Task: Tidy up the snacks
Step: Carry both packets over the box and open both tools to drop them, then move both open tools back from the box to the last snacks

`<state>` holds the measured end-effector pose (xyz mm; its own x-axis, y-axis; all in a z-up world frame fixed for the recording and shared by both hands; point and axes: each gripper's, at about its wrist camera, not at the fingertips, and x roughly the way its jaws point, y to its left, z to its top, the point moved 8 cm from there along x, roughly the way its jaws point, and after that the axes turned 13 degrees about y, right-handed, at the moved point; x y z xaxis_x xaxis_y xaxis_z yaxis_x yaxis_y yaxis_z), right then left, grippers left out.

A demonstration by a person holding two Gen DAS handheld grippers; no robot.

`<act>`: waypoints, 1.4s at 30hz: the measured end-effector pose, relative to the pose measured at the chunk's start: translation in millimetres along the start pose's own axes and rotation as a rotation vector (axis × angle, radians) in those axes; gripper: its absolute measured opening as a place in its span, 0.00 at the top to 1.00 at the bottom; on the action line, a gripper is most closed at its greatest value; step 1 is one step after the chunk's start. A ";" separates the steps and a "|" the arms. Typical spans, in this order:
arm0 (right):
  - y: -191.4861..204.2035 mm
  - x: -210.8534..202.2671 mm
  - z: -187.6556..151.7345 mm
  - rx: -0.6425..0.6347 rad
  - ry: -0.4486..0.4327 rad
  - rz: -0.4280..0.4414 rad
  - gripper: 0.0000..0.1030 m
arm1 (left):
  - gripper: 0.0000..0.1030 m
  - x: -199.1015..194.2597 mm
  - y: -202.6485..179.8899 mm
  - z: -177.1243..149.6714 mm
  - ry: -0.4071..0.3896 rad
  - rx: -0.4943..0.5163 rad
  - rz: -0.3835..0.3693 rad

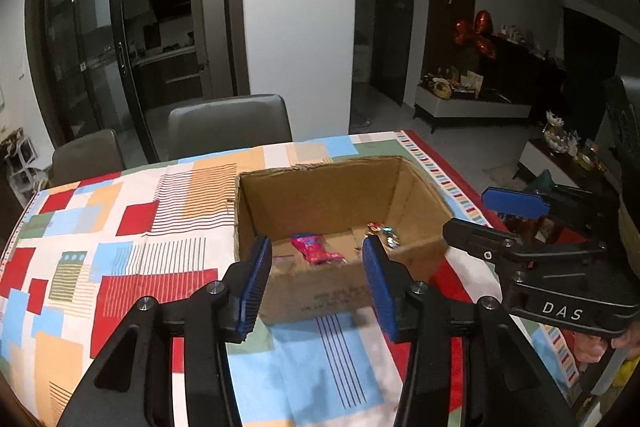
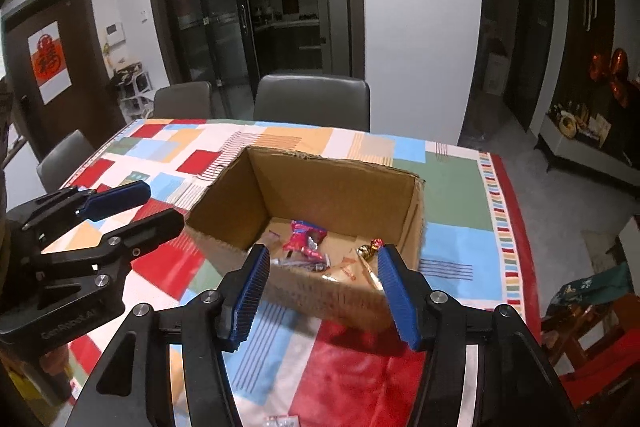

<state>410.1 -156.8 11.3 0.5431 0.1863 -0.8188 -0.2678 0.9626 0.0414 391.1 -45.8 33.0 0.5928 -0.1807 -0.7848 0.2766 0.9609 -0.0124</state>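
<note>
An open cardboard box point(image 1: 312, 291) stands on the patterned tablecloth point(image 1: 120, 251); it also shows in the right wrist view point(image 2: 344, 303). Inside lie a pink snack packet point(image 1: 316, 247), also in the right wrist view point(image 2: 302, 237), and small wrapped candies point(image 1: 382, 229) point(image 2: 370, 249). My left gripper point(image 1: 316, 281) is open and empty in front of the box. My right gripper point(image 2: 324, 293) is open and empty at the box's near wall. Each gripper shows in the other's view, the right one point(image 1: 488, 215) and the left one point(image 2: 156, 207).
Grey chairs point(image 1: 228, 125) point(image 2: 312, 101) stand at the table's far edge. A small clear packet point(image 2: 284, 421) lies on the cloth at the near edge. The table's right edge point(image 2: 516, 227) drops to the floor, with furniture beyond.
</note>
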 end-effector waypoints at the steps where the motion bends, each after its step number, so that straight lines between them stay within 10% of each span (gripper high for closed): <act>1: 1.7 -4.3 -5.4 -0.007 -0.005 0.002 0.44 | 0.55 -3.7 -3.0 -4.8 -0.003 0.005 -0.005; 19: 17.6 -28.5 -121.7 -0.087 -0.036 0.023 0.45 | 0.55 -36.0 -58.7 -106.2 -0.045 0.101 -0.034; 42: 25.2 43.8 -223.7 -0.121 0.147 0.091 0.49 | 0.59 41.5 -99.1 -214.8 0.209 0.142 -0.178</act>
<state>249.1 -168.4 -151.6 0.3925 0.2323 -0.8899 -0.4088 0.9108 0.0574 225.8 -103.5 -131.5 0.3610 -0.2824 -0.8888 0.4739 0.8764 -0.0860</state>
